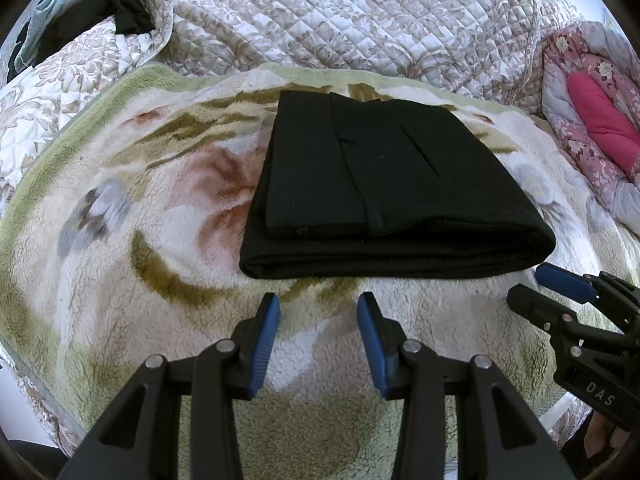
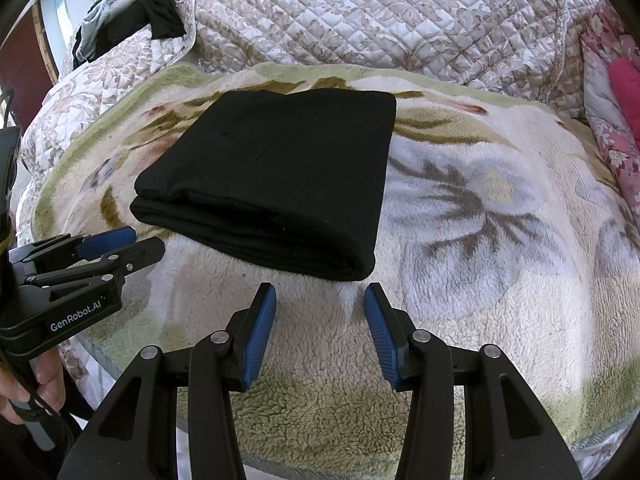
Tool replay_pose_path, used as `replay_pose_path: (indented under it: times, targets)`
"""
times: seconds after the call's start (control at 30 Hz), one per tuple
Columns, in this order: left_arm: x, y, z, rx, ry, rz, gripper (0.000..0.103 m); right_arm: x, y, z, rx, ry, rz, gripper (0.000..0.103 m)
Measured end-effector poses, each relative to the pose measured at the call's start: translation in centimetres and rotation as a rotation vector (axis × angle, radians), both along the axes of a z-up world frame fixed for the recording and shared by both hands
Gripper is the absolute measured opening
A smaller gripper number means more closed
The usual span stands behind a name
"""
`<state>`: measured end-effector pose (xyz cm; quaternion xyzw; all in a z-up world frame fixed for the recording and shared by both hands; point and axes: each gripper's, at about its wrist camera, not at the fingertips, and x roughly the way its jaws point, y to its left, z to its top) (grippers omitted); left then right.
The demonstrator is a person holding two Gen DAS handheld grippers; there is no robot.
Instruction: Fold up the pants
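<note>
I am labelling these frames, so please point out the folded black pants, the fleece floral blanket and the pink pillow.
Folded black fabric pants [image 1: 384, 184]: left wrist view, middle of the top layer.
Cream fleece floral blanket [image 2: 480, 208]: right wrist view, bare patch right of the pants.
Bright pink pillow [image 1: 600, 116]: left wrist view, its middle.

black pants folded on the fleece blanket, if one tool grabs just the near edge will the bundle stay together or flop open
The black pants look like soft knit in loose stacked layers, so lifting one edge would probably let them sag and unfold. They seem light for their bulk. On the fuzzy blanket, a push would likely bunch them, not slide them.
</note>
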<state>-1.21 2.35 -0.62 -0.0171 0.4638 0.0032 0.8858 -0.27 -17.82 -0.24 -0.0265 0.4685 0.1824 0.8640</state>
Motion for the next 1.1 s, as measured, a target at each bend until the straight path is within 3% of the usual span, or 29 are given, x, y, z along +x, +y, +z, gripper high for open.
replay_pose_path:
  times: [1.1]
  targets:
    - [0.07,0.08,-0.06,0.0,0.001,-0.002,0.045,0.01,0.05,-0.06,-0.001,0.001,0.001,0.047]
